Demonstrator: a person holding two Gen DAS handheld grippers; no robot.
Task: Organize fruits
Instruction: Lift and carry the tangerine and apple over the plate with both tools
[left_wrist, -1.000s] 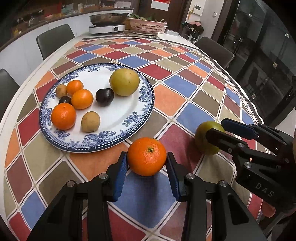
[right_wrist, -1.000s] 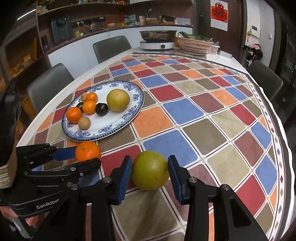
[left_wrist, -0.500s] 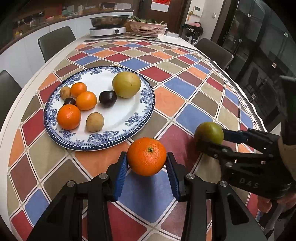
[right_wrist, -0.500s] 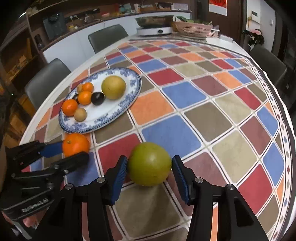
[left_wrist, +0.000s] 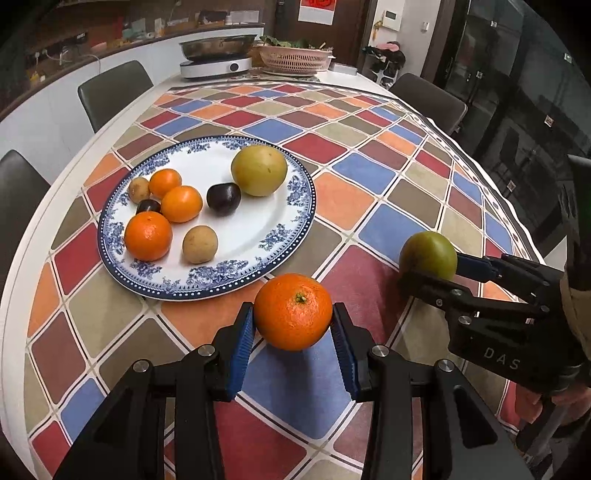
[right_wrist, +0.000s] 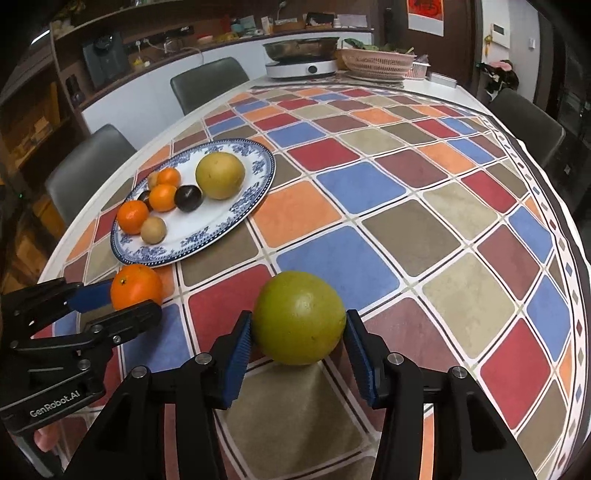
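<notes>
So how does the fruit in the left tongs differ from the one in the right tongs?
The orange in the left tongs is bright orange with pebbled skin; the green fruit in the right tongs is dull yellow-green and smooth. In its own view the green fruit fills more of the gap between the pads. The orange sits nearer the plate. Both are round and gripped off the plate.

An orange (left_wrist: 293, 312) sits between the left fingers (left_wrist: 242, 349); the fruit plate (left_wrist: 258, 236) lies ahead-left on the counter (left_wrist: 369, 177).
</notes>
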